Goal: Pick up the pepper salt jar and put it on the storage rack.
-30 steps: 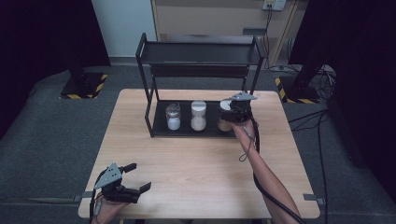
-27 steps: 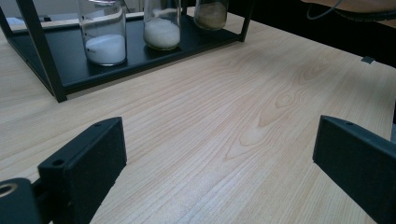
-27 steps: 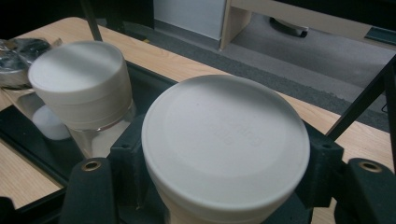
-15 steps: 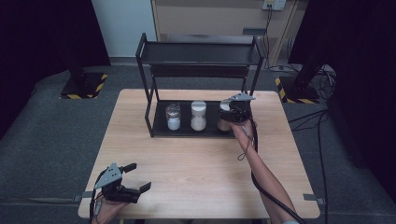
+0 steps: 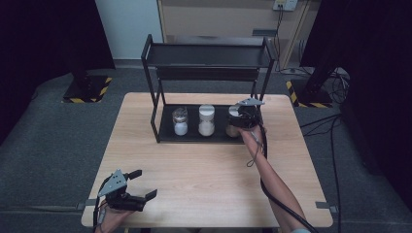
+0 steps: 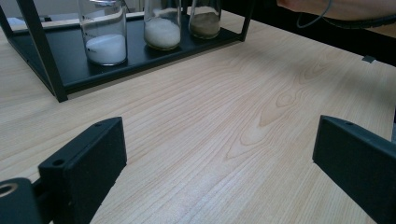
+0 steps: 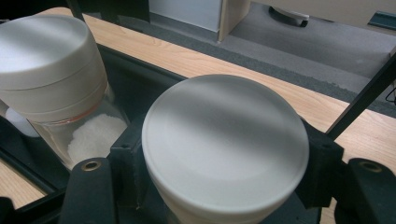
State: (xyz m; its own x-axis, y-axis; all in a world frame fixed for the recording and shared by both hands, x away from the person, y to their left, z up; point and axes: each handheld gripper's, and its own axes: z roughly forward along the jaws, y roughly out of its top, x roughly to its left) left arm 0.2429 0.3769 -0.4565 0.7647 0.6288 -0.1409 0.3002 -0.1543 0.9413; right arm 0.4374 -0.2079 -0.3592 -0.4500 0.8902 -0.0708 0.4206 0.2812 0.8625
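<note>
Nothing of note has shifted since the earlier frames: we find the right gripper (image 5: 241, 118) at the same jar (image 5: 233, 121) on the rack (image 5: 160, 104), and the left gripper (image 5: 137, 183) parked where it was near the table's (image 5: 204, 165) front left corner.

We record the right gripper clamped on the jar's white lid (image 7: 224, 144); in the right gripper view both jaws press its sides from left and right. The jar, holding brownish powder (image 6: 204, 24), stands upright at the right end of the rack's bottom shelf (image 6: 140, 56). Whether its base rests on the shelf or is just lifted we cannot tell.

The grip comes in from the open front of the rack, which we judge sensible: the upper shelf (image 5: 209, 53) blocks a reach from straight above. The lid offers a firm, wide hold clear of the glass.

Two more jars stand in the same row: a middle jar (image 5: 206, 120) just beside the held one and a left jar (image 5: 180, 121) beyond it, both with white contents. The close spacing, in our judgement, leaves little room for the jaw on that side.

The left gripper lies idle with its jaws spread wide over bare wood, holding nothing, well apart from the rack.
</note>
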